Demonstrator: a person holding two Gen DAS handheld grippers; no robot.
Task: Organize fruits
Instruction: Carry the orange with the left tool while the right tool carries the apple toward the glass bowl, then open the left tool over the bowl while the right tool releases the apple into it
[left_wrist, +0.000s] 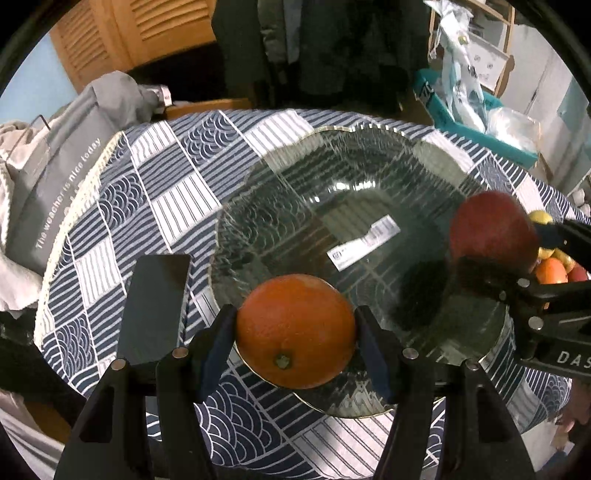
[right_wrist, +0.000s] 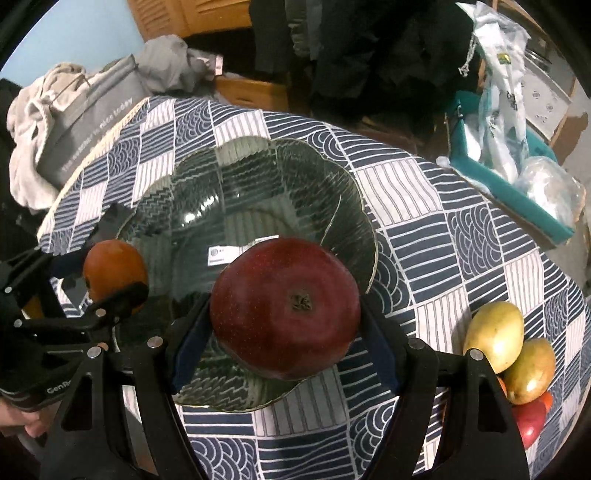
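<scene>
1. The left gripper (left_wrist: 295, 328) pinches a round orange fruit with a dark stem scar (left_wrist: 295, 330) between its two black fingers, one pad pressed to each side; the fruit hangs over the near rim of a wide, scalloped clear-glass bowl (left_wrist: 258, 206); from the right wrist view the same gripper (right_wrist: 110, 280) and orange (right_wrist: 112, 267) sit at the bowl's left edge.
2. The right gripper (right_wrist: 286, 317) clamps a large dark-red apple (right_wrist: 284, 308), calyx end facing the camera, both fingers tight against its sides; the apple hangs above the bowl's (right_wrist: 332, 177) near-right rim; in the left wrist view this gripper (left_wrist: 495, 254) and the apple (left_wrist: 493, 227) come in from the right, above the bowl.
3. The bowl holds no fruit; a white barcode label (left_wrist: 364, 238) shows through its base.
4. It stands on a round table under a blue-and-white patchwork cloth of stripes and wave arcs (right_wrist: 461, 236).
5. Near the right gripper on the cloth lies a cluster of fruit: two yellow-green mangoes (right_wrist: 495, 334), touching, and a red fruit (right_wrist: 530, 421) below them.
6. Off the table's far left lies a grey fabric bag with white lettering (left_wrist: 55, 177); to the far right, a teal bin holding plastic bags (right_wrist: 517, 177).
</scene>
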